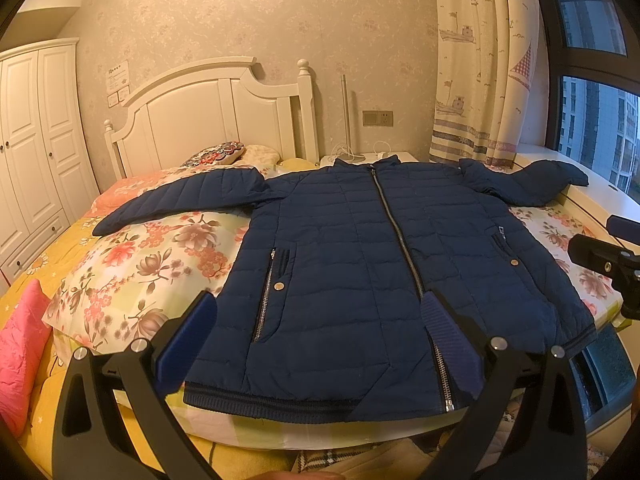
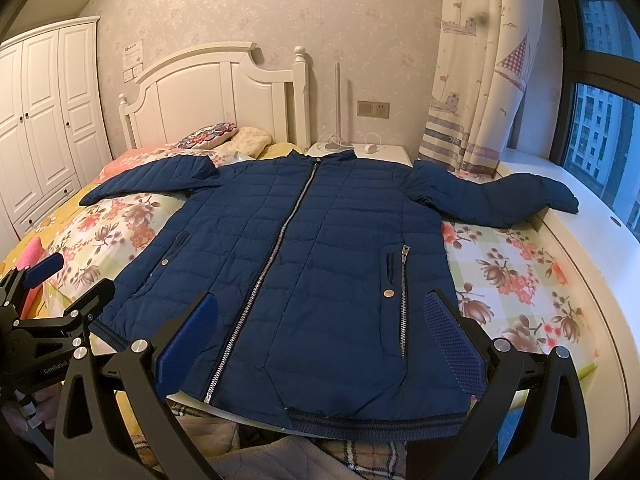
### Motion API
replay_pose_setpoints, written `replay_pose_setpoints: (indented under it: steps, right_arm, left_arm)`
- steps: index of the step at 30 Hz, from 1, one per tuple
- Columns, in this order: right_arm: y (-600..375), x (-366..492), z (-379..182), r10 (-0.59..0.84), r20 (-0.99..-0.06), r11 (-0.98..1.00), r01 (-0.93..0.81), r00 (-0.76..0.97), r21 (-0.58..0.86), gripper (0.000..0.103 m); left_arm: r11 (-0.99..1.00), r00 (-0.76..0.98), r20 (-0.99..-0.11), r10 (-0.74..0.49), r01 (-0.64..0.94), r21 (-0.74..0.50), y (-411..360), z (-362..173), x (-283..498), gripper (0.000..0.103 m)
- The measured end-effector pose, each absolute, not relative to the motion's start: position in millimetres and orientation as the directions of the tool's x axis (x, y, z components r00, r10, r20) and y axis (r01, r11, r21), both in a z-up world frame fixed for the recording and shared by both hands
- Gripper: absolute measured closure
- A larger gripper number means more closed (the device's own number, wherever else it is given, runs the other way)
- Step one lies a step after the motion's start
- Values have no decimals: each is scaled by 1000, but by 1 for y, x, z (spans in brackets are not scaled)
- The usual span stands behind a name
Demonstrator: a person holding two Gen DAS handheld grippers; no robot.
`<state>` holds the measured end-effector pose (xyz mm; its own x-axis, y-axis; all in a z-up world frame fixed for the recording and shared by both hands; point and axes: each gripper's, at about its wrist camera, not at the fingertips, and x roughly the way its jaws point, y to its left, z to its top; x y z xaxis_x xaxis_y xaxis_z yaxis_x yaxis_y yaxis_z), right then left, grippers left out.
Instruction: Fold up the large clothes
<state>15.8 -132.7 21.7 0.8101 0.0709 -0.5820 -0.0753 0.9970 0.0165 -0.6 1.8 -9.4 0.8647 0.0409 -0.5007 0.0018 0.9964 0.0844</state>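
Note:
A navy quilted jacket lies flat, front up and zipped, on the floral bedspread, sleeves spread to both sides. It also shows in the right wrist view. My left gripper is open and empty, held above the jacket's hem at its left half. My right gripper is open and empty above the hem at the right half. The right gripper also shows at the right edge of the left wrist view. The left gripper shows at the left edge of the right wrist view.
A white headboard and pillows are at the far end. A nightstand stands behind the collar. A white window ledge runs along the right, under the right sleeve. A pink cushion lies at the left. A plaid cloth lies at the near edge.

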Motion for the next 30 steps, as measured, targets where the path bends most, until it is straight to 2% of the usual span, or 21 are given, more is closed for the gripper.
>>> replay_pose_setpoints:
  steps: [7, 14, 19, 21, 25, 27, 30]
  right_arm:
    - [-133, 16, 19, 78, -584, 997, -76, 808, 27, 4]
    - [-143, 16, 22, 111, -541, 994, -88, 834, 68, 4]
    - [-161, 29, 12, 78, -536, 996, -41, 840, 81, 4]
    - [-174, 36, -1, 128, -516, 989, -71, 847, 128, 4]
    - [-197, 69, -20, 91, -601, 994, -40, 794, 99, 4]
    - [-212, 86, -21, 62, -612, 996, -10, 788, 87, 4]
    - [-249, 125, -17, 79, -630, 987, 28, 773, 158, 4]
  left_arm:
    - [996, 863, -504, 45, 1, 90, 4, -13, -4, 2]
    - [995, 859, -509, 52, 2, 103, 1, -16, 0, 2]
    - [993, 842, -537, 43, 21, 113, -8, -22, 19, 2]
    - [992, 841, -539, 45, 25, 122, -13, -24, 29, 2]
    - [986, 830, -556, 48, 50, 159, -26, -30, 65, 2]
    - [978, 822, -568, 26, 96, 183, -34, -33, 91, 2]
    - [955, 787, -614, 56, 136, 263, -48, -45, 151, 2]
